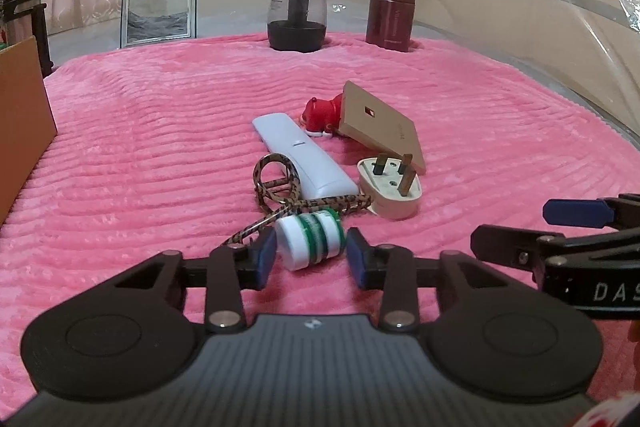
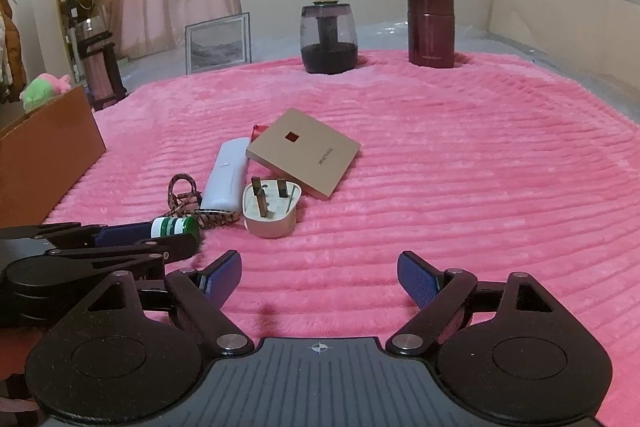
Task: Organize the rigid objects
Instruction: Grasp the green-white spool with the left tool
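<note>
left gripper [image 1: 311, 255] around green-white bottle [image 1: 310, 237]

Black tongs [image 2: 320, 281] with blue pads, silver screws, and ribbed grey housing.

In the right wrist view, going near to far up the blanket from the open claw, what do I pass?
Right claw → white plug, prongs up → tan flat box → dark jar and maroon flask at the far edge of the pink blanket.
</note>
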Demonstrator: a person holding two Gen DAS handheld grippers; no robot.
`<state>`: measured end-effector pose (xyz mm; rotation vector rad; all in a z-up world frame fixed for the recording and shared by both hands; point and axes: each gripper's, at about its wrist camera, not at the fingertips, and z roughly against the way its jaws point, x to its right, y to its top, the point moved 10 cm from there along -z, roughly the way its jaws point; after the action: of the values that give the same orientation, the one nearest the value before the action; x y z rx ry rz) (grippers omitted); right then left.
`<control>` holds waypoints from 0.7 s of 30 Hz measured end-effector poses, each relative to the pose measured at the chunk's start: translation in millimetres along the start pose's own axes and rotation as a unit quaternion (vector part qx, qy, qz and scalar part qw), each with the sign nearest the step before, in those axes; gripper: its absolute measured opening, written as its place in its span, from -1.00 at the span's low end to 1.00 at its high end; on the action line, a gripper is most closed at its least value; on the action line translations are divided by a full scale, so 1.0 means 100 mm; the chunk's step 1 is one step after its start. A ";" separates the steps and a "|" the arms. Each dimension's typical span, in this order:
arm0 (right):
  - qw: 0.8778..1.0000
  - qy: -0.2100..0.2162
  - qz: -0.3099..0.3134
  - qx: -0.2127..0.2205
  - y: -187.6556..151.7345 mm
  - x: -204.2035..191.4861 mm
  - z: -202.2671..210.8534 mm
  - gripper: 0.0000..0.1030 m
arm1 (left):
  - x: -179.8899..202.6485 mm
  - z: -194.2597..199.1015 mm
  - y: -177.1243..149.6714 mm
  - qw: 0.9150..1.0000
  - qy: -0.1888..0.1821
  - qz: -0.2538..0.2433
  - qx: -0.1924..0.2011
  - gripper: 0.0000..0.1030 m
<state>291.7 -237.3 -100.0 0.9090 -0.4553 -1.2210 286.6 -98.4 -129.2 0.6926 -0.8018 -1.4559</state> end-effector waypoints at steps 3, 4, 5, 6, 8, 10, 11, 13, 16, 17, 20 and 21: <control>1.000 0.002 0.003 -0.001 0.00 0.00 -0.04 0.61 | 0.01 -0.02 0.01 1.000 0.002 0.000 0.003 -0.39; 1.000 0.003 0.004 -0.002 -0.01 -0.01 -0.04 0.61 | 0.01 -0.02 0.01 1.000 0.002 -0.001 0.003 -0.39; 1.000 0.004 0.004 -0.003 -0.01 -0.01 -0.05 0.61 | 0.01 -0.02 0.00 1.000 0.002 -0.002 0.003 -0.39; 1.000 0.005 0.005 -0.003 -0.01 -0.02 -0.06 0.61 | 0.01 -0.02 0.00 1.000 0.002 -0.004 0.001 -0.39; 1.000 0.006 0.008 -0.004 -0.02 -0.03 -0.07 0.61 | 0.01 -0.04 0.00 1.000 0.004 -0.004 -0.003 -0.38; 1.000 0.006 0.009 -0.006 -0.02 -0.04 -0.09 0.61 | 0.01 -0.06 0.01 1.000 0.005 0.001 -0.007 -0.38; 1.000 0.005 0.010 -0.006 -0.03 -0.04 -0.09 0.61 | 0.01 -0.07 0.01 1.000 0.006 0.001 -0.008 -0.37; 1.000 0.005 0.009 -0.007 -0.04 -0.04 -0.10 0.61 | 0.01 -0.09 0.02 1.000 0.009 0.003 -0.009 -0.38; 1.000 0.002 0.009 -0.009 -0.05 -0.01 -0.11 0.61 | 0.00 -0.11 0.00 1.000 0.010 0.002 -0.012 -0.37; 1.000 0.002 0.009 -0.009 -0.05 -0.01 -0.11 0.61 | 0.00 -0.10 -0.01 1.000 0.009 0.002 -0.011 -0.37; 1.000 0.004 0.013 -0.010 -0.04 -0.01 -0.14 0.61 | -0.02 -0.08 -0.03 1.000 -0.001 0.002 -0.013 -0.42; 1.000 0.007 0.015 -0.009 -0.03 -0.01 -0.15 0.61 | -0.03 -0.07 -0.03 1.000 -0.005 0.002 -0.014 -0.43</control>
<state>300.3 -231.0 -111.4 0.8919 -0.4442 -1.1900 290.4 -96.3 -135.8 0.6617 -0.7885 -1.4662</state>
